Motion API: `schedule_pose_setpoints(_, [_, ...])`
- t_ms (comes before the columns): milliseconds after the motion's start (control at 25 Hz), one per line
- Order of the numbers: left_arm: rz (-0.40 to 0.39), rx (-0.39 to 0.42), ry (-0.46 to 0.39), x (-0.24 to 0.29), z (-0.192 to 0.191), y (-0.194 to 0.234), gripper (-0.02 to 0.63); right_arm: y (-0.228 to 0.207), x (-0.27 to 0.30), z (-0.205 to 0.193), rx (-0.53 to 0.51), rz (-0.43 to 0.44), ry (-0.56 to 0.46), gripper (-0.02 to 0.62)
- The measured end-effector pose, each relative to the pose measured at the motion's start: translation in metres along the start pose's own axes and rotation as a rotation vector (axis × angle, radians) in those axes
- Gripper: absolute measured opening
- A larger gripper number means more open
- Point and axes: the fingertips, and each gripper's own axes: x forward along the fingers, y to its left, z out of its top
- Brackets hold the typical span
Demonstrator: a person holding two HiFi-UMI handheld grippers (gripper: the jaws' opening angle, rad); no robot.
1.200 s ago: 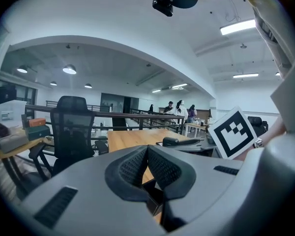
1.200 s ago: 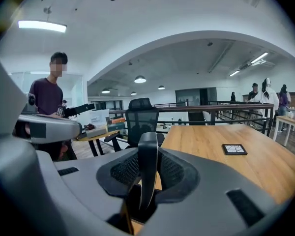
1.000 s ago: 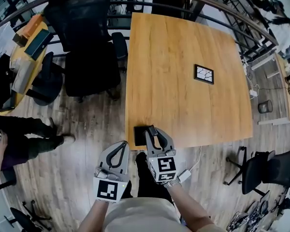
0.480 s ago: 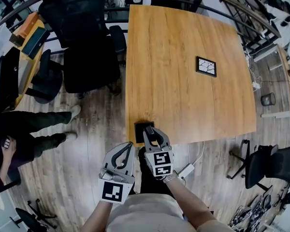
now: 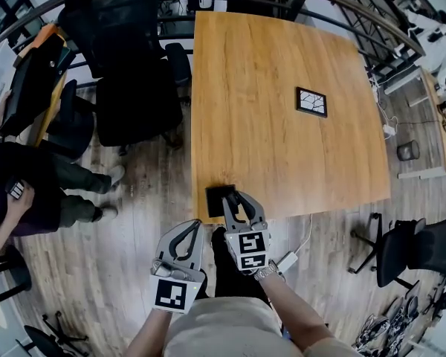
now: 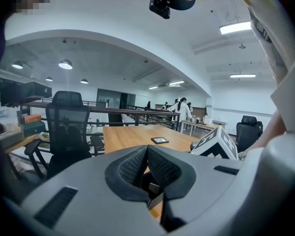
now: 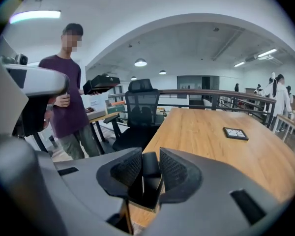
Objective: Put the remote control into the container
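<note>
Head view: a wooden table [image 5: 282,88] fills the middle of the frame. A black container [image 5: 215,198] sits at its near edge, lower centre. The right gripper [image 5: 235,199] reaches over that edge, its tips above the container's right side. The left gripper [image 5: 195,227] hangs lower and left of it, off the table and over the plank floor [image 5: 126,229]. A small black-framed tile [image 5: 311,101] lies on the table's right half, well apart from the container. A black office chair [image 5: 126,65] stands at upper left. A seated person [image 5: 30,199] is at the left edge, and a white power adapter [image 5: 286,261] lies on the floor at lower centre.

Left gripper view: the left gripper [image 6: 147,154] has its ribbed pads pressed together with nothing between them. Beyond them are the table, the tile [image 6: 160,140], and at right the right gripper's marker cube [image 6: 216,144].

Right gripper view: the right gripper [image 7: 151,156] is pinching a black remote control [image 7: 150,173], which stands upright between the pads. Its lower end runs down into a dark shape under the jaws; I cannot tell whether it touches the container. At left, a standing person in a purple shirt [image 7: 69,97] holds a black box [image 7: 101,84].
</note>
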Motion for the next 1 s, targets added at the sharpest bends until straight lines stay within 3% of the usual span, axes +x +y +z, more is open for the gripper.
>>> schedule_pose_setpoints(320, [-0.021,0.030,-0.036,-0.038,0.017,-0.006,0.012,0.018,-0.063,0.066,-0.012,-0.021,-0.208,0.105])
schedule_pose_setpoints(400, [-0.023,0.033,-0.045,-0.051,0.021,-0.007,0.012,0.028,-0.083,0.075,0.003,-0.020,-0.248,0.038])
schedule_pose_setpoints(1000, [-0.104,0.074,-0.128,-0.153,0.037,-0.040,0.012,0.130,-0.223,0.090,-0.010,-0.041,-0.406,0.018])
